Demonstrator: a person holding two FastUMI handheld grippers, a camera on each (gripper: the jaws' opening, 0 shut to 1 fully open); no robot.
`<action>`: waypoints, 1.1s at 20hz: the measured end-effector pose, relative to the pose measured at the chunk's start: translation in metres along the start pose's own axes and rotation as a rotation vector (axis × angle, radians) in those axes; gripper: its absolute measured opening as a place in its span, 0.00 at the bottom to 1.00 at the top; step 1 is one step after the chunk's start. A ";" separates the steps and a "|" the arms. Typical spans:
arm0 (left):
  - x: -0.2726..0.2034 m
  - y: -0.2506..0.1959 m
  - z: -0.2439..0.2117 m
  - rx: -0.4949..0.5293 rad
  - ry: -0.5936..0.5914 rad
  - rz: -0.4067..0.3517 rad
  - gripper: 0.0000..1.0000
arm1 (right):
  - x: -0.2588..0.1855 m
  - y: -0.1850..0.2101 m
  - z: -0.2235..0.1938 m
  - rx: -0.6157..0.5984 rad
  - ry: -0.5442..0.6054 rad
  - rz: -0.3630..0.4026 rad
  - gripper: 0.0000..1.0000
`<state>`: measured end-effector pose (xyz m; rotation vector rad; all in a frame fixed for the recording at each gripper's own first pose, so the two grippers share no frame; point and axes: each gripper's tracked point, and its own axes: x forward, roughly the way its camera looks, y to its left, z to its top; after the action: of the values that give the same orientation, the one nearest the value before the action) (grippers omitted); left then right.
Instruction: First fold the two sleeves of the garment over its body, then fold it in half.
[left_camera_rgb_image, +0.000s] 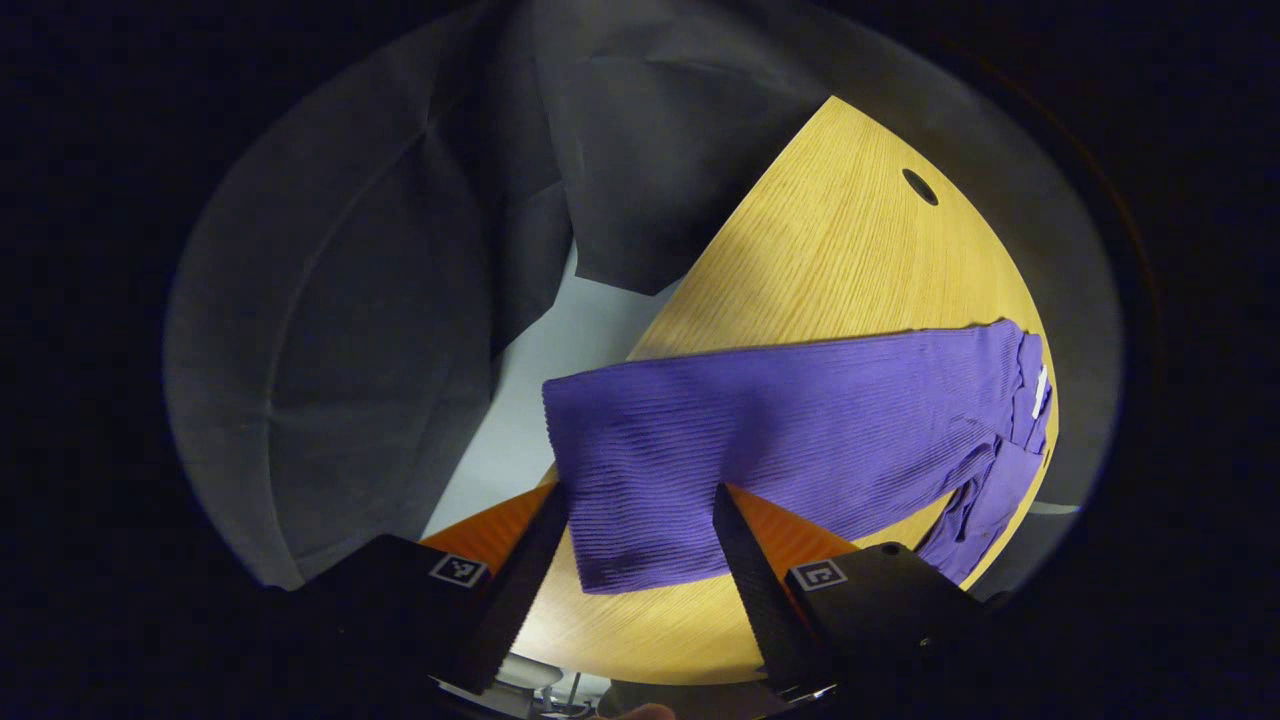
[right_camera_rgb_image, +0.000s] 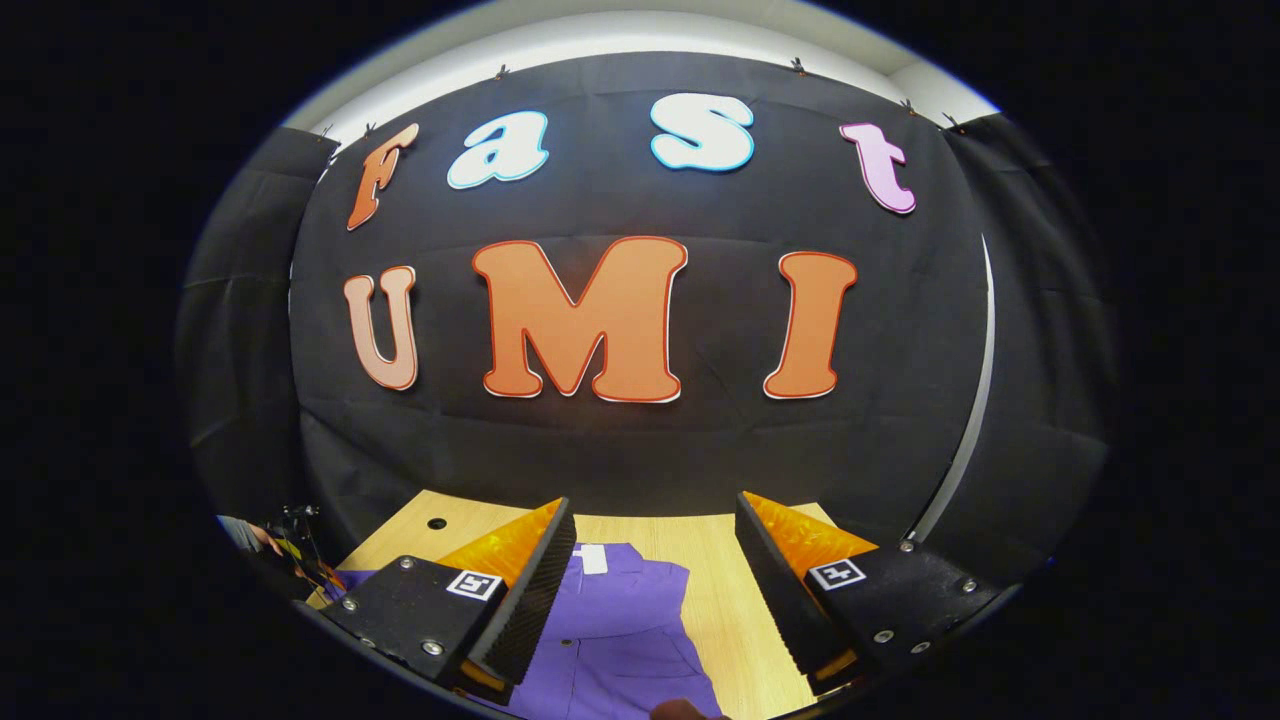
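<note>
A purple ribbed garment (left_camera_rgb_image: 790, 430) lies stretched across the wooden table (left_camera_rgb_image: 840, 250). One end hangs near the table's left edge, and its collar with a white label (left_camera_rgb_image: 1039, 392) is at the right. A sleeve (left_camera_rgb_image: 985, 500) is bunched along the lower right edge. My left gripper (left_camera_rgb_image: 640, 492) hovers open over the garment's left end, with nothing between its fingers. In the right gripper view the garment (right_camera_rgb_image: 620, 620) lies below with its white label (right_camera_rgb_image: 592, 558) facing up. My right gripper (right_camera_rgb_image: 655, 505) is open above it and holds nothing.
The table has a dark round hole (left_camera_rgb_image: 920, 186) near its far edge, also seen as a hole (right_camera_rgb_image: 436, 522) at the back left. Grey cloth (left_camera_rgb_image: 380, 330) and pale floor (left_camera_rgb_image: 560, 340) lie past the table's left edge. Bare wood (right_camera_rgb_image: 740, 610) shows right of the garment.
</note>
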<state>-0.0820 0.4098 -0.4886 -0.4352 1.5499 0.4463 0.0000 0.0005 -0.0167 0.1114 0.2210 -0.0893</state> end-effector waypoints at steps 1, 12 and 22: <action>0.001 0.002 0.001 0.010 0.009 0.018 0.92 | 0.000 -0.002 0.001 0.000 0.000 -0.001 0.95; -0.035 -0.020 0.010 0.052 -0.066 -0.055 0.04 | 0.008 -0.033 -0.011 0.023 0.020 0.016 0.95; -0.137 -0.128 0.019 0.248 -0.217 -0.151 0.04 | 0.019 -0.059 0.000 0.097 -0.006 0.069 0.95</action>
<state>0.0052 0.3113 -0.3534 -0.2983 1.3306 0.1742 0.0128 -0.0594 -0.0271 0.2147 0.2068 -0.0315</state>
